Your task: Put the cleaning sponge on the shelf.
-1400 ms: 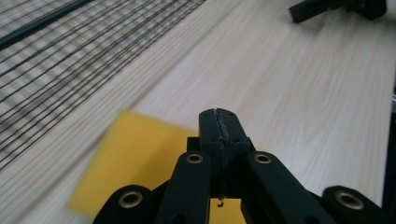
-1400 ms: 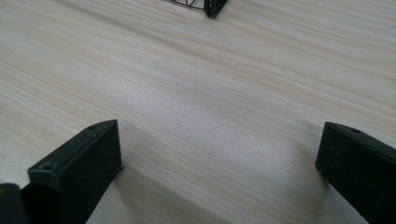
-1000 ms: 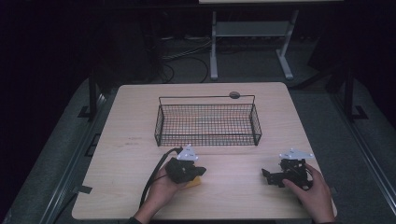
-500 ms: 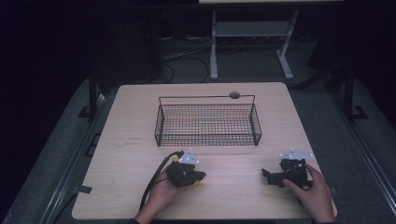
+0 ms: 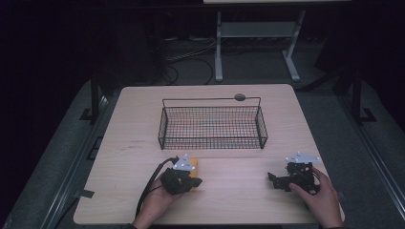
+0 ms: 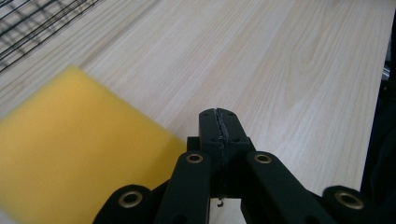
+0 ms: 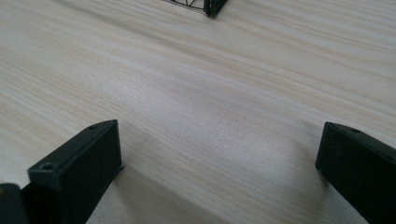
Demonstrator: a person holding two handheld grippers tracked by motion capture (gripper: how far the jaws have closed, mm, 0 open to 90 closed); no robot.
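The yellow sponge (image 6: 79,154) lies flat on the surface (image 5: 239,191), just beside the left tongs (image 6: 219,122) and a little in front of the wire basket (image 5: 212,125). The left tongs are pinched fully together with nothing between them, so the sponge isn't held at all (it sits off to the side of the jaws in the left gripper view).

The likely snag: if the person pushes in with the tongs closed like that, the tips would probably just shove the sponge across the wood instead of grabbing it. It looks soft and light, so it could slide or flip. They'd need to spread first and line up over an edge.

The right tongs (image 7: 215,154) are spread wide over bare wood, holding nothing, well apart from the sponge, with the right hand (image 5: 321,195) resting near the surface's edge.

If the sponge is headed into the basket, the near wall stands between the two, so it would have to go up and over. The left tongs' cable (image 5: 148,191) trails back toward the person and could drag.
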